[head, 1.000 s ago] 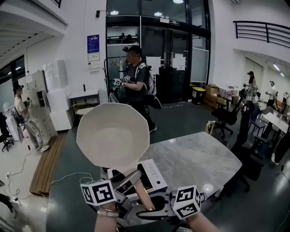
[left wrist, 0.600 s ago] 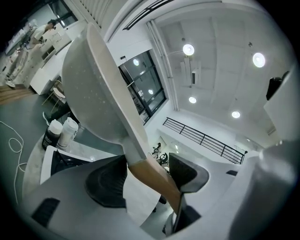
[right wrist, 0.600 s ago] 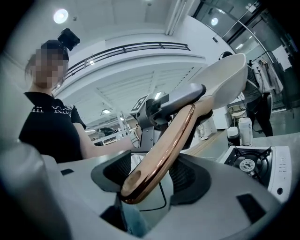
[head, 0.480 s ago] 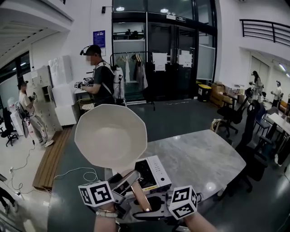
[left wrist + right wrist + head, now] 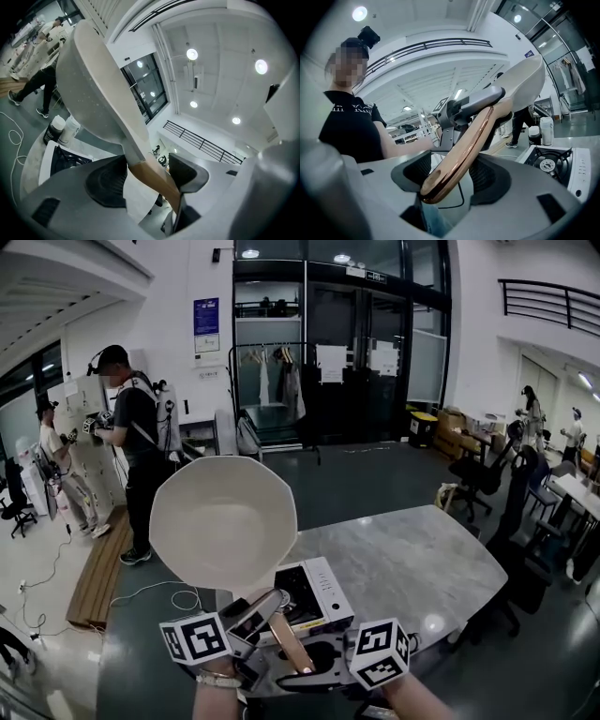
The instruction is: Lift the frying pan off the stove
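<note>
Head view: frying pan (image 5: 223, 521) is up in the air, above the stove (image 5: 314, 594) and to its left. It's off the burner, with the bowl tipped toward the holder. Left gripper (image 5: 258, 615) is clamped on the copper handle (image 5: 289, 643) at the pan end. Right gripper (image 5: 314, 669) is clamped on the handle's tail, on the holder's side of the stove.

Left gripper view: the handle crosses the jaws on a diagonal with both pads (image 5: 105, 180) bearing on it. The pan body rises up-left and the stove sits below it. A diagonal bite lets the pan roll, I reckon, so hold that wrist steady.

Right gripper view: the jaws are closed on the handle's rounded tip, and only the end is caught. The stove is at lower right.

My take: the lift looks basically done. Move the 2 grippers as 1 unit, bring the pan level, and don't pull them apart, or the tip could slide out of the right gripper.
</note>
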The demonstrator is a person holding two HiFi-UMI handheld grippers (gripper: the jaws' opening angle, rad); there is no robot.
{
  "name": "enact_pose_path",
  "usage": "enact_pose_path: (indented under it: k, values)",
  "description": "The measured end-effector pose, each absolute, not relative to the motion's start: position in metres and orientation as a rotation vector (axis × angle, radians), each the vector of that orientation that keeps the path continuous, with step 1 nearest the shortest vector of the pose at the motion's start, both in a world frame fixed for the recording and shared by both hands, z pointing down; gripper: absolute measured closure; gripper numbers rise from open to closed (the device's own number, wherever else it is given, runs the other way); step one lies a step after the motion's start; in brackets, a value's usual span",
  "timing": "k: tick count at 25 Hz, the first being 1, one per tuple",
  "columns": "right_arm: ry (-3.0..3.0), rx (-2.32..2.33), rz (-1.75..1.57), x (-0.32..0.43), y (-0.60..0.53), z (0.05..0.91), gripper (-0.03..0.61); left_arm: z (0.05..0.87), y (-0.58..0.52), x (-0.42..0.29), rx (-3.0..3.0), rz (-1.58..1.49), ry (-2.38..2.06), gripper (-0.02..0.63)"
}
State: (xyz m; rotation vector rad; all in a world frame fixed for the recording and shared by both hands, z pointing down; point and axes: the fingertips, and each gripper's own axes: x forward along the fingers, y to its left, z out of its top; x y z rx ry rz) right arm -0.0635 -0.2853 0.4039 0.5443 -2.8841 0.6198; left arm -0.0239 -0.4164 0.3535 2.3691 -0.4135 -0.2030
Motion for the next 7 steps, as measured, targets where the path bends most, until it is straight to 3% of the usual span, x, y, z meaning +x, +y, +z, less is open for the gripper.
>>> enact_pose_path:
  k: [7]
  values:
    - [-2.876,0.535,0.622,-0.0637,-0.2871,0.4096,0.313,0.3599,-0.4183,-0.0240,2.360,-0.201,-0.414,0.322]
